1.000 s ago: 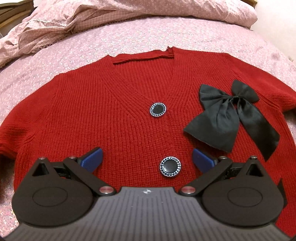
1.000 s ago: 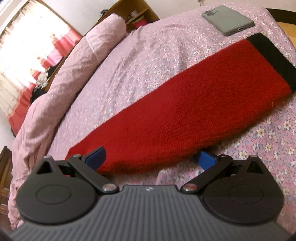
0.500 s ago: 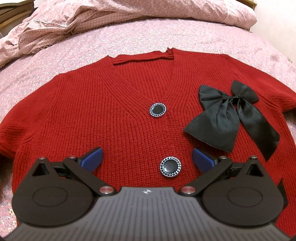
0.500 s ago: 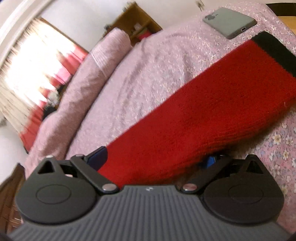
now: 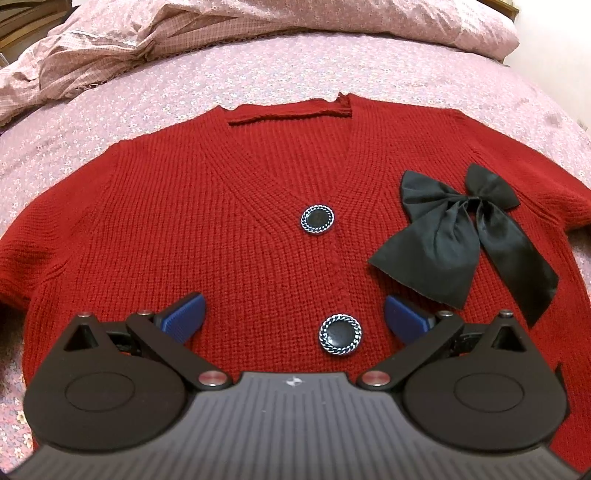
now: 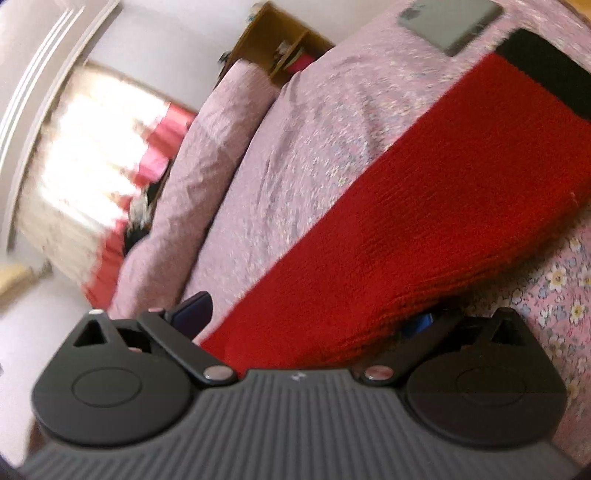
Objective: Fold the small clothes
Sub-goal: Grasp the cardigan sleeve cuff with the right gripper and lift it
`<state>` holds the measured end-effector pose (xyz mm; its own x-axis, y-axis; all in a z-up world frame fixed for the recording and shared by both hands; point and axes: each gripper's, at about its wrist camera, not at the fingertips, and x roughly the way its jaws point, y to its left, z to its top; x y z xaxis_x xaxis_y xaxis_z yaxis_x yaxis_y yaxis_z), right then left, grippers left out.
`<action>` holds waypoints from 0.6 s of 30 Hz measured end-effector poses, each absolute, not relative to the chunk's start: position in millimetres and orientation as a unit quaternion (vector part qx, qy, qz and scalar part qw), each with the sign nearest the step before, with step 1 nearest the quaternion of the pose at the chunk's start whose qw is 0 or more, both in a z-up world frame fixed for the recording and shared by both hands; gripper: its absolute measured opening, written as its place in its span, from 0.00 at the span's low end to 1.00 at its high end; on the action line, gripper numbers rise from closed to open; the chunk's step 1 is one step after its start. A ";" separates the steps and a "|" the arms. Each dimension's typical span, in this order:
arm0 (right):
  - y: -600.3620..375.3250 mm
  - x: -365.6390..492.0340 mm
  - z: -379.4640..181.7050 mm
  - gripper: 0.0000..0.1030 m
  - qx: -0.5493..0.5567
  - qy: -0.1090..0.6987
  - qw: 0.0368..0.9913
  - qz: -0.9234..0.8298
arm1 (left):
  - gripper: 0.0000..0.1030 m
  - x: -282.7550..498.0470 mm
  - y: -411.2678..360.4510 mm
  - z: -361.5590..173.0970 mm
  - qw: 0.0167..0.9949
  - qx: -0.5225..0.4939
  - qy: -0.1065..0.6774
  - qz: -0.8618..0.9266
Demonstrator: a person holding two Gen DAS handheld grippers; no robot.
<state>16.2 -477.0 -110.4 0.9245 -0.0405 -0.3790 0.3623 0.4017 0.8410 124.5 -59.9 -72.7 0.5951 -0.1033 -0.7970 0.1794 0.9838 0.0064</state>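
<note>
A red knit cardigan (image 5: 229, 221) lies flat, front up, on the bed. It carries two black buttons (image 5: 317, 220) and a black satin bow (image 5: 458, 236) on its right chest. My left gripper (image 5: 295, 317) hovers open over the lower front, with its blue pads either side of the lower button (image 5: 340, 334). In the right wrist view the cardigan's red sleeve (image 6: 424, 206) with its black cuff (image 6: 546, 70) stretches away. My right gripper (image 6: 306, 321) is open at the sleeve's near end. The sleeve edge drapes over its right finger (image 6: 419, 323), and the left finger (image 6: 192, 314) stays clear.
The bed has a pink floral sheet (image 5: 110, 122), with a rumpled pink duvet (image 5: 184, 33) along the far side. A grey phone (image 6: 450, 18) lies beyond the cuff. A wooden shelf (image 6: 280, 44) and a bright curtained window (image 6: 92, 155) stand behind the bed.
My right gripper has pushed in under the sleeve's near edge and rolled, so the sleeve now covers its right finger. The left gripper and the cardigan body have stayed still.
</note>
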 end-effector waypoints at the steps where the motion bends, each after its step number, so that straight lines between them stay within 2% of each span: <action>1: -476.9 14.2 -109.5 0.97 0.538 0.141 0.821 -0.129 | 1.00 124.9 -59.8 -72.4 0.892 0.043 0.444 -0.079; 4: -475.9 11.2 -103.8 0.87 0.522 0.126 0.828 -0.161 | 1.00 125.6 -59.4 -71.8 0.890 0.042 0.446 -0.079; 6: -477.3 11.6 -98.9 0.74 0.504 0.127 0.835 -0.180 | 1.00 126.1 -59.7 -71.5 0.890 0.042 0.447 -0.079; 7: -478.9 11.2 -96.8 0.71 0.497 0.128 0.838 -0.187 | 1.00 126.5 -59.9 -71.2 0.890 0.042 0.448 -0.079; 9: -481.8 10.9 -93.6 0.49 0.484 0.132 0.842 -0.197 | 1.00 126.8 -59.9 -70.6 0.889 0.040 0.450 -0.077; 10: -482.1 11.3 -90.8 0.42 0.475 0.133 0.845 -0.205 | 1.00 127.1 -59.3 -70.1 0.888 0.037 0.452 -0.077; 11: -482.1 11.7 -87.7 0.25 0.465 0.134 0.850 -0.210 | 1.00 127.2 -58.9 -69.8 0.887 0.035 0.454 -0.077; 12: -481.7 12.1 -84.1 0.18 0.452 0.133 0.856 -0.212 | 1.00 127.3 -58.4 -69.7 0.886 0.033 0.456 -0.077; 18: -470.4 16.0 -59.1 0.14 0.388 0.113 0.896 -0.186 | 1.00 126.7 -58.7 -69.0 0.885 0.033 0.458 -0.076</action>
